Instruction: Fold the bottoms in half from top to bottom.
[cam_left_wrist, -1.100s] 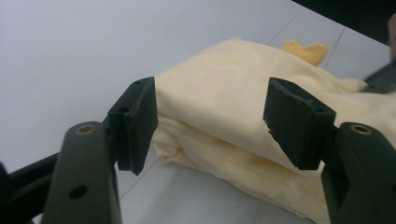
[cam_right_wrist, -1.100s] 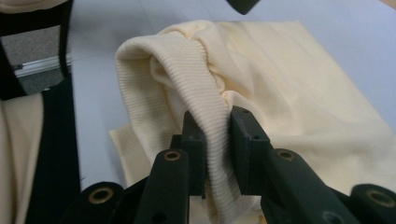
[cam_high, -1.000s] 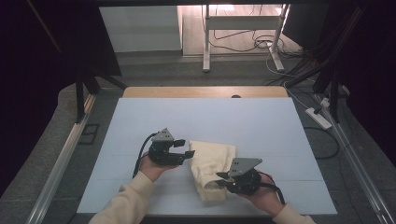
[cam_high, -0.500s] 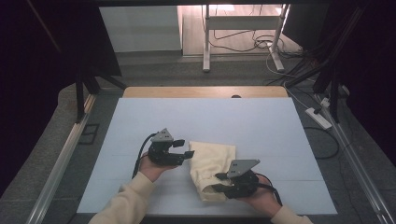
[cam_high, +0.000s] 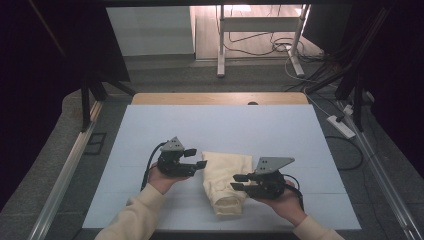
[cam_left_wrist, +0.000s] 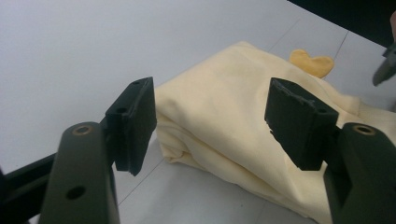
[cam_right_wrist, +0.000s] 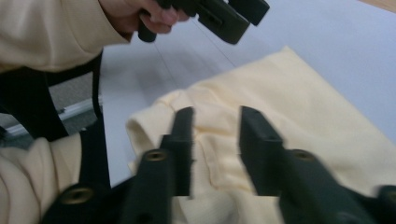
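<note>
High view: folded pale-yellow cloth (cam_high: 226, 181) lies on light-blue table (cam_high: 220, 125), near the front edge, btwn the two hands. Left gripper (cam_high: 192, 159) sits just left of the cloth's upper-left corner, jaws pointing right toward it, apart w/ a clear gap; its tips are right at the cloth edge, contact not confirmed. Left hand (cam_high: 159, 176) grips the body from below; cream sleeve (cam_high: 132, 217) enters from the bottom. Right gripper (cam_high: 240, 181) is at the cloth's right side, jaws pointing left over the lower half of the fold. Right hand (cam_high: 282, 202) holds it from beneath. Black cable trails from each unit.

Left gripper view: both black jaws stand wide apart, nothing btwn the pads. Cloth (cam_left_wrist: 243, 140) lies beyond and below them, stacked in several layers, folded edge facing the camera. Small yellow-orange heart shape (cam_left_wrist: 312, 63) shows at the cloth's far edge. Table surface (cam_left_wrist: 84, 42) bare to the left.

Right gripper view: frame blurred. Jaws stand narrow, gap still visible; they have just been closing. Cloth (cam_right_wrist: 299, 107) lies under and ahead of them, a bunched fold (cam_right_wrist: 154, 116) at its near-left corner. Whether the pads pinch any fabric: can't tell, so grip not confirmed. Left gripper (cam_right_wrist: 233, 14) and its hand (cam_right_wrist: 140, 14) appear at top, above the cloth.
</note>
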